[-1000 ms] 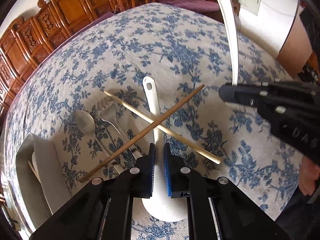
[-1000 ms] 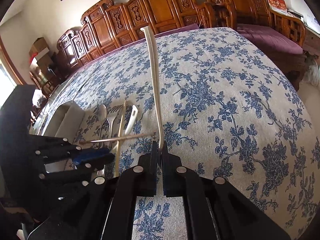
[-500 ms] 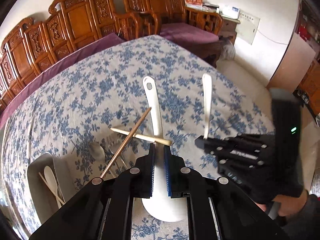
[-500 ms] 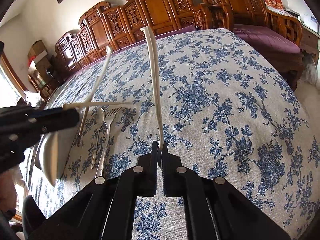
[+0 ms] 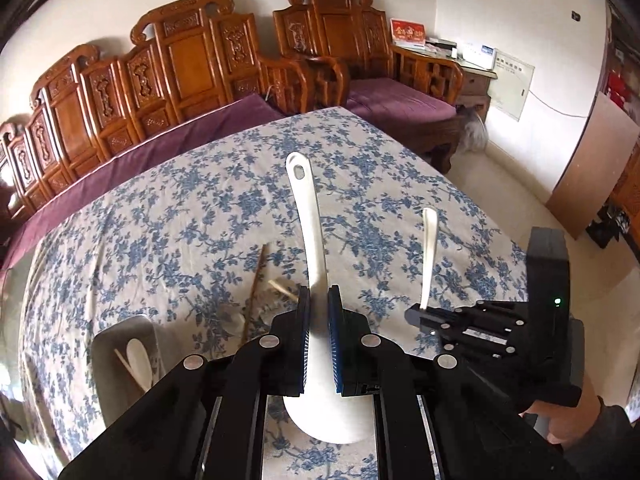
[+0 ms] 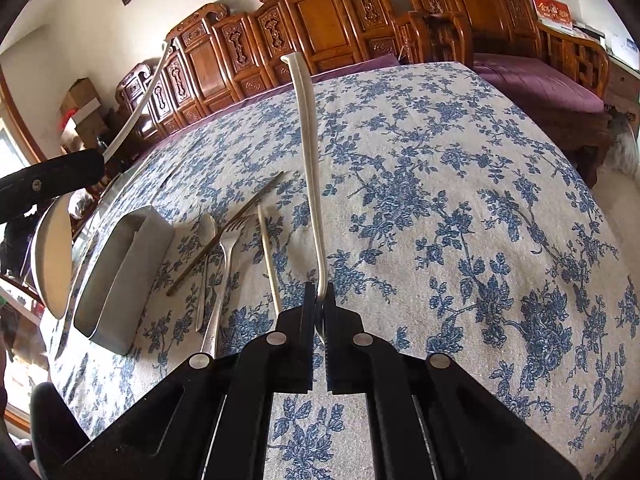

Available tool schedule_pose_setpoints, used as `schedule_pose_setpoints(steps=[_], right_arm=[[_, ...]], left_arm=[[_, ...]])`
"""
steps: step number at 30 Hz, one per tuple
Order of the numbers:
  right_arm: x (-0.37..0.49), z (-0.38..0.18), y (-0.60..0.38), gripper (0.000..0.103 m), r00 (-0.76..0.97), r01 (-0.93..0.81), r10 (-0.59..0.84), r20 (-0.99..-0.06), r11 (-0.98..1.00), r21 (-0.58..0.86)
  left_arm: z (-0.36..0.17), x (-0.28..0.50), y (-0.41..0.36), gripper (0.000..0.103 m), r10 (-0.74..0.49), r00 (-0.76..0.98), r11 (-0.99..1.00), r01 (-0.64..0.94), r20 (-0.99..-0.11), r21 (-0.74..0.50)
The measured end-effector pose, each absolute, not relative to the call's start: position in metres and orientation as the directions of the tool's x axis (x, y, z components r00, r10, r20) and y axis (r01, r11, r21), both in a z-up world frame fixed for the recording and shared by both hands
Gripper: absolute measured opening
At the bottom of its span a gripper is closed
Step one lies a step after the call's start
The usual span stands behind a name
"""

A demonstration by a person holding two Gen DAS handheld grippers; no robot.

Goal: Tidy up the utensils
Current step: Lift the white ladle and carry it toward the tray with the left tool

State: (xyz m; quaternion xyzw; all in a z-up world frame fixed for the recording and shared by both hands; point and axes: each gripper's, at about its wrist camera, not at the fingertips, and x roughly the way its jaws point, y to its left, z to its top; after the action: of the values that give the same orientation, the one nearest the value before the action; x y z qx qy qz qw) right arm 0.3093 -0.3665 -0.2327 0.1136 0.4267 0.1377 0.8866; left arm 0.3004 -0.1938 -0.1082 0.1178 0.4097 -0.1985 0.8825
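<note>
We saw the left tool (image 5: pixel 318 334) clamped on a white rice paddle (image 5: pixel 310 264), its blade toward the camera and its long handle pointing straight ahead, away from the tool, above the flowered table (image 5: pixel 168 216). The right tool (image 6: pixel 319 300) gripped a white spoon (image 6: pixel 308 168) edge-on between nearly closed fingers, the handle running forward and up along the tool's own axis. In the left wrist view the right tool (image 5: pixel 416 314) hung just to the right, level with the left one, both raised over the table. Below lay a metal fork (image 6: pixel 226 256), a metal spoon (image 6: pixel 206 252) and two chopsticks (image 6: pixel 224 236), one crossing the cutlery diagonally. A gray bin (image 6: pixel 120 276) stood left of them, holding a white spoon and a stick.
</note>
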Motion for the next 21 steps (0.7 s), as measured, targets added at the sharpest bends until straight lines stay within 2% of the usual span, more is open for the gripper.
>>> schedule_pose_setpoints(steps=[10, 21], right_arm=[[0.304, -0.23, -0.329, 0.005, 0.572, -0.239, 0.351, -0.741, 0.936, 0.259], [0.291, -0.224, -0.293, 0.005, 0.556, -0.332, 0.37, -0.744, 0.92, 0.209]], left_arm=[[-0.137, 0.303, -0.132, 0.008, -0.173, 0.581, 0.929, 0.364, -0.796, 0.064], [-0.144, 0.299, -0.06, 0.008, -0.124, 0.598, 0.958, 0.28, -0.792, 0.061]])
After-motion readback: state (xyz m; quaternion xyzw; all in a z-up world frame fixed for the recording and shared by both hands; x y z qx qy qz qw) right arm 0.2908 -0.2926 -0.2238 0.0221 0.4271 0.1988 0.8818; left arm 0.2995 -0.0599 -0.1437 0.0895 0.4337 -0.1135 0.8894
